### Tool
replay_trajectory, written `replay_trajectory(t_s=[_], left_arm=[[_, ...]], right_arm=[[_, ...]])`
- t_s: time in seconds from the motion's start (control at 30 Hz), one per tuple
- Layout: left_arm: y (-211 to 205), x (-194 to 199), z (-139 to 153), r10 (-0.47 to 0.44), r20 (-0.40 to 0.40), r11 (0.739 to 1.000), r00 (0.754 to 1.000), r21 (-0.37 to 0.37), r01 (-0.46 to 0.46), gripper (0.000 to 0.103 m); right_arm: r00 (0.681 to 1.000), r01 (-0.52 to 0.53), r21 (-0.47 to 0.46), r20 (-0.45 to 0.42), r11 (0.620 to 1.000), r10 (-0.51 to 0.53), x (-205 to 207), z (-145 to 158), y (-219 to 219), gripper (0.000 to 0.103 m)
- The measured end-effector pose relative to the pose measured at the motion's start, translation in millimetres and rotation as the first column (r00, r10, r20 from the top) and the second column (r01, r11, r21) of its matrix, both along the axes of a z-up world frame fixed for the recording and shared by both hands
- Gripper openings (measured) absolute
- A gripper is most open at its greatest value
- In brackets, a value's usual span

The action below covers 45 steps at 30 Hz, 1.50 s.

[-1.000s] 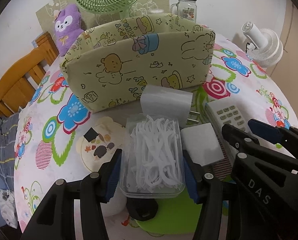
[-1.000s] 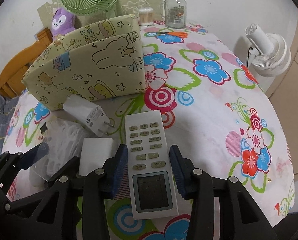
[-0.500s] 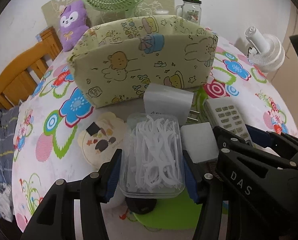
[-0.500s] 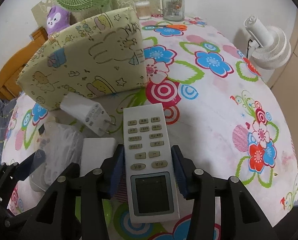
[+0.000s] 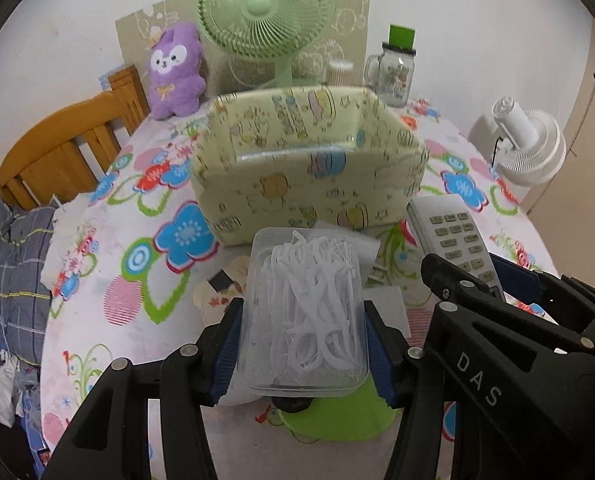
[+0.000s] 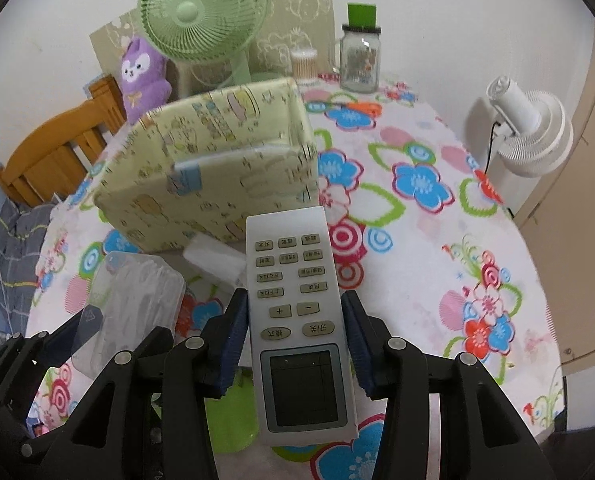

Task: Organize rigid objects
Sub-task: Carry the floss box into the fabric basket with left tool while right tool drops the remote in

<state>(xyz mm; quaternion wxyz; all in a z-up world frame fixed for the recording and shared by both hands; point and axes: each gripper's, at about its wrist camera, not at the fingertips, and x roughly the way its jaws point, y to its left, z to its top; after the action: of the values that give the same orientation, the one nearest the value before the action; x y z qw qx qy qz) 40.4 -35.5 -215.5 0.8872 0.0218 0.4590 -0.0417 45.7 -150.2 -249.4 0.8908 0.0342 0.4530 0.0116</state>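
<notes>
Floral tablecloth (image 6: 437,240), left gripper (image 5: 302,354) jaws clamping floss-pick box (image 5: 305,312), right gripper (image 6: 295,346) jaws clamping remote (image 6: 297,312)

Both fisheye views look steeply down and forward along their own fingers, close above the flowered table (image 5: 109,264). Shared across both: yellow storage box (image 5: 309,184) at frame centre, green fan (image 6: 201,12) at top, white fan (image 6: 529,128) at right. Each camera catches the neighbouring gripper at its lower edge.
</notes>
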Motion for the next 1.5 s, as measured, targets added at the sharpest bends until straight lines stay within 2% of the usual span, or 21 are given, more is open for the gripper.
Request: replay_trajectory(t_s=[0.57, 0.9, 1.13, 1.5], left_arm=[[12.8, -1.8, 65.3, 0.043, 0.061, 0.999, 0.997, 0.0, -0.043, 0.058], [11.8, 10.1, 98.2, 0.076, 0.08, 0.997, 0.994, 0.008, -0.077, 0.058], [9.5, 25.9, 111.2, 0.082, 0.095, 0.996, 0.992, 0.017, -0.084, 0.058], [11.7, 56.0, 105.7, 0.086, 0.086, 0.996, 0.993, 0.022, -0.088, 0.058]], right_arm=[[0.998, -0.018, -0.011, 0.058, 1.0, 0.019, -1.2, 68.9, 11.1, 0.05], [0.996, -0.046, -0.004, 0.077, 0.999, 0.046, 14.2, 104.9, 11.9, 0.05], [0.994, -0.049, 0.011, 0.094, 0.999, 0.048, 30.6, 118.2, 9.7, 0.05], [0.995, -0.044, 0.017, 0.085, 0.999, 0.042, 62.7, 113.8, 9.7, 0.05]])
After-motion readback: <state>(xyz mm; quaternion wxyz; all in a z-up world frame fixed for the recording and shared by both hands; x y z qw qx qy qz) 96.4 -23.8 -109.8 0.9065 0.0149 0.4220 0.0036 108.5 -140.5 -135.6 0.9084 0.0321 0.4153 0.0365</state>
